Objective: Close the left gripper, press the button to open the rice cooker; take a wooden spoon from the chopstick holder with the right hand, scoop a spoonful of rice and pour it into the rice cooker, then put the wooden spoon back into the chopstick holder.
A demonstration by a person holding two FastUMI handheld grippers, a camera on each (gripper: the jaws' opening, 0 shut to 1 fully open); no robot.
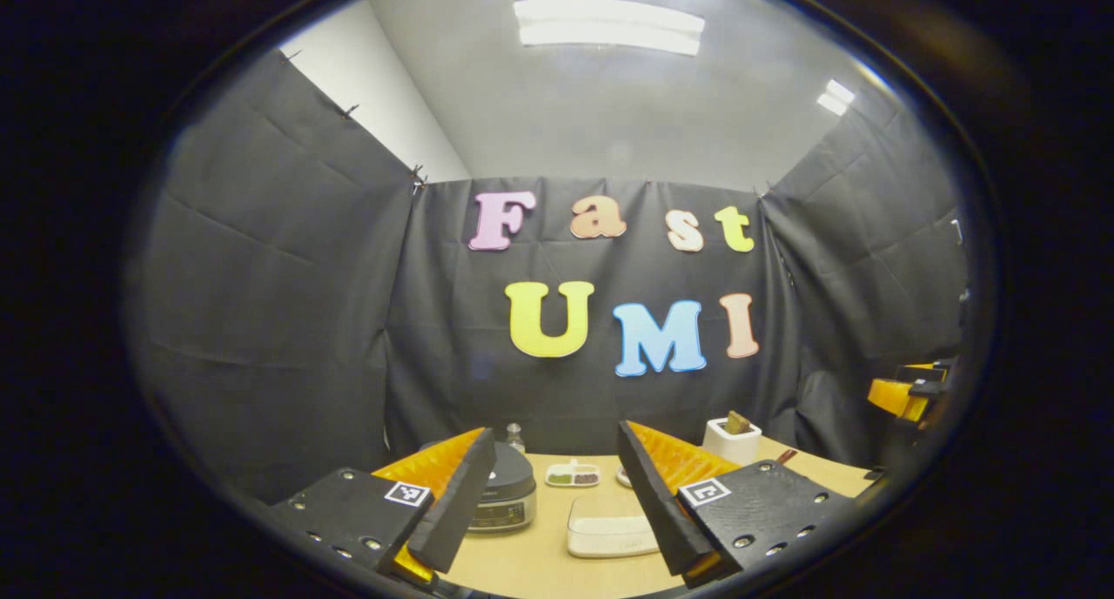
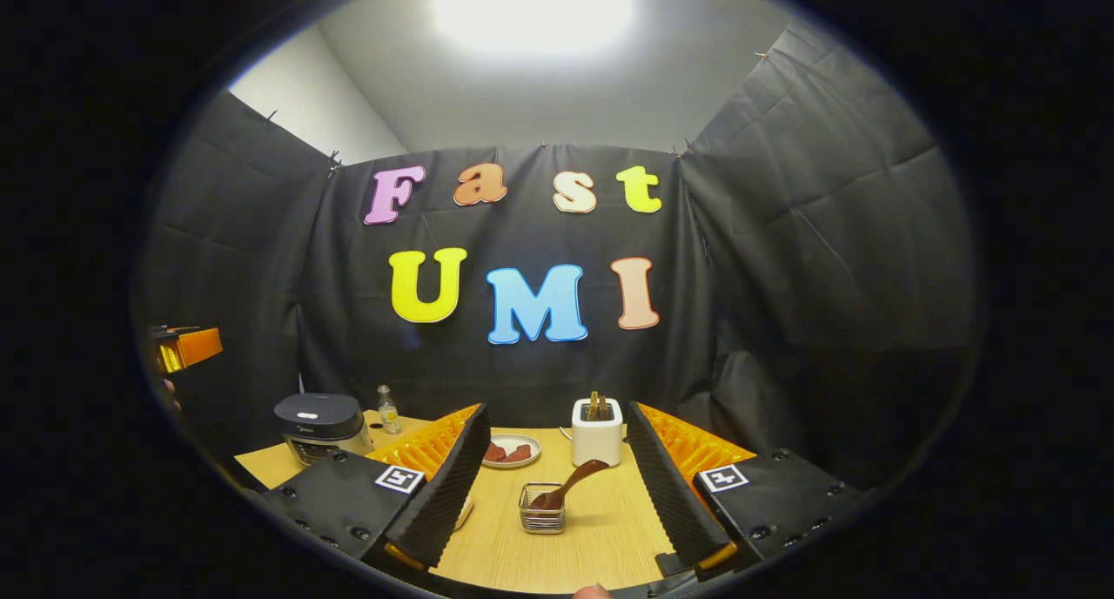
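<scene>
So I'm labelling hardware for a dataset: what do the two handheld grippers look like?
Both look alike. The left gripper and the right gripper each have two long wedge-shaped fingers with ribbed orange outer faces, mounted on black plates with screw holes. Each plate carries a square black-and-white marker. No cables or sleeves are visible.
</scene>
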